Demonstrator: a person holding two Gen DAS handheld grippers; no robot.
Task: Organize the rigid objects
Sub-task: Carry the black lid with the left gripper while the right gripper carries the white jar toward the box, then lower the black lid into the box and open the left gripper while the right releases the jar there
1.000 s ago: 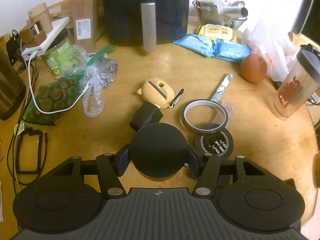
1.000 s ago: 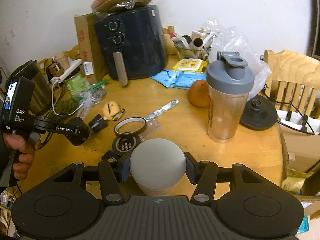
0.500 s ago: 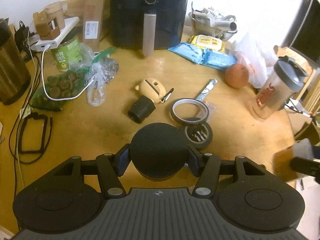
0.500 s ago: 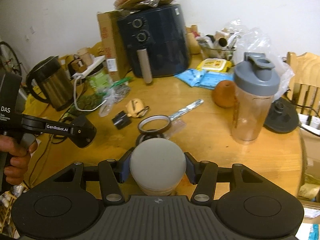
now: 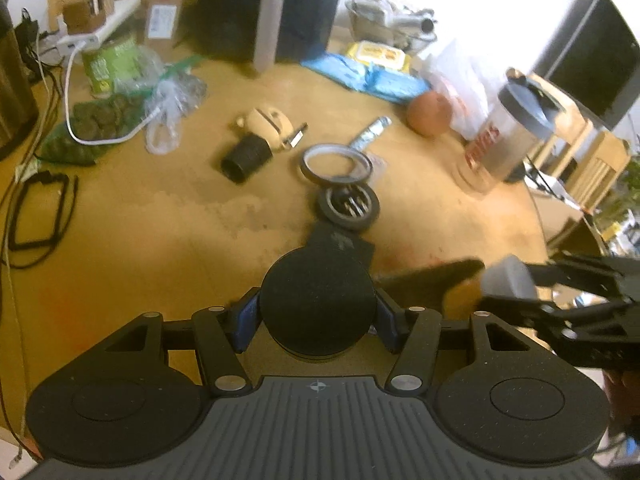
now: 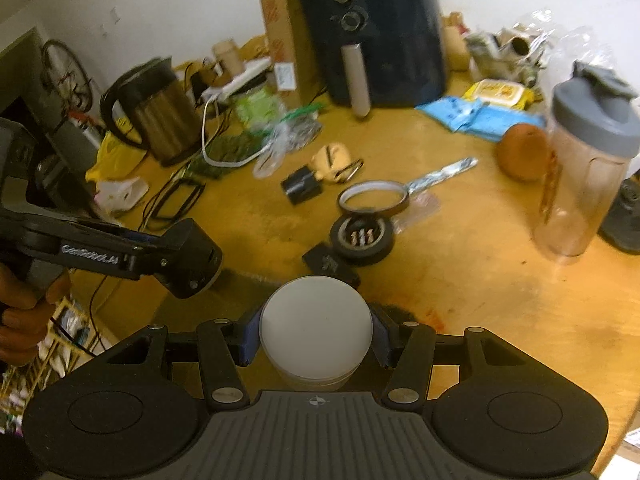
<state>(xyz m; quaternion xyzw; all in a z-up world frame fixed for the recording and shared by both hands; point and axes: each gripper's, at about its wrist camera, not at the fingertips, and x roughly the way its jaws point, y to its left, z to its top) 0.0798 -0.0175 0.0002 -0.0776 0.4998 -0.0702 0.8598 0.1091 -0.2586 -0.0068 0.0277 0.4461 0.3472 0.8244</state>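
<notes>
A black-lidded round jar [image 5: 318,300] sits between the blue pads of my left gripper [image 5: 318,314], which is shut on it above the near part of the wooden table [image 5: 160,248]. My right gripper [image 6: 316,338] is shut on a white-lidded round jar [image 6: 316,332]. In the left wrist view the right gripper [image 5: 516,284] hangs at the right with the white jar [image 5: 506,278], blurred. The right wrist view has the left gripper [image 6: 192,258] at the left, a hand on its handle, the black jar [image 6: 196,252] in its jaws.
Mid-table lie a clear tape ring [image 5: 336,158], a black tape roll [image 5: 349,205], a flat black card [image 5: 340,240], a black cylinder [image 5: 245,158] and a yellow case [image 5: 266,122]. A shaker bottle [image 5: 500,140], an orange [image 5: 429,114], an air fryer [image 6: 372,36] and a kettle [image 6: 160,116] stand around.
The left gripper has drawn back from the table's middle with the black jar. The right gripper, with the white jar, has tipped downward and now shows at the right of the left view.
</notes>
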